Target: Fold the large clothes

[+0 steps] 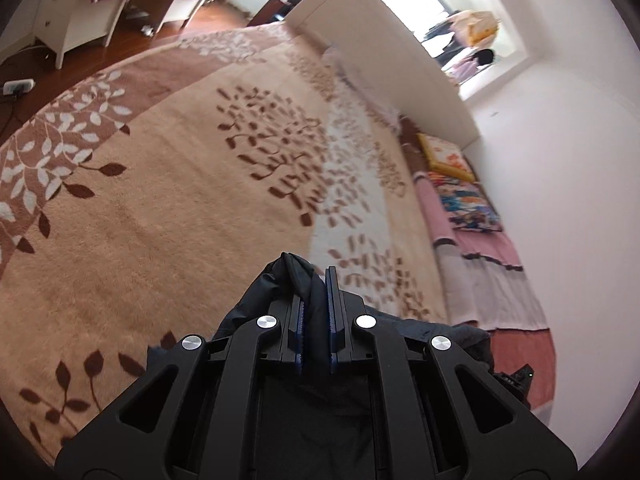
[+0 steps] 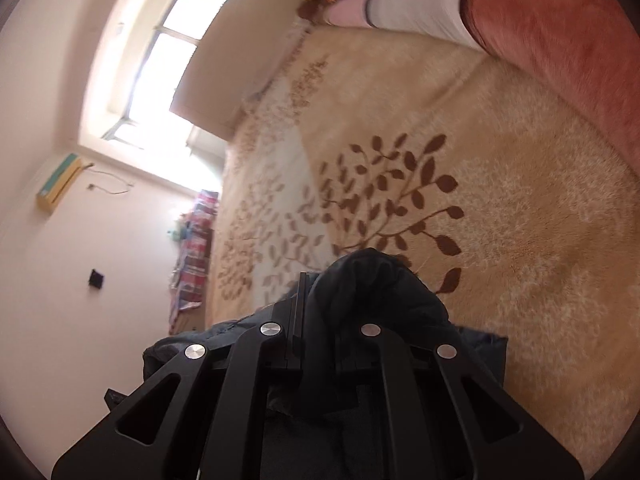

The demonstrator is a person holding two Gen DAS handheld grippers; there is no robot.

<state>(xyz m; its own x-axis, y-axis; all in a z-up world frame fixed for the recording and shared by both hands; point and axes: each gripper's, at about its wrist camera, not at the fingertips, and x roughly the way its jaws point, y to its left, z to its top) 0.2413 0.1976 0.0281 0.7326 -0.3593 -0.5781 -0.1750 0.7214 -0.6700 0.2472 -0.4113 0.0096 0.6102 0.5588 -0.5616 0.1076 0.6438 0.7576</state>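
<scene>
A dark padded garment is pinched between the blue pads of my left gripper, which is shut on it; more of the garment hangs below and to the right. In the right wrist view, my right gripper is shut on a thick fold of the same dark garment, which bulges over the right finger and hides it. Both grippers hold the garment above a beige blanket with a brown leaf pattern, which also shows in the right wrist view.
The blanket covers a bed. Folded pink, white and red bedding lies along the wall side; it also shows in the right wrist view. A white headboard stands at the far end. A white nightstand and wooden floor are beyond.
</scene>
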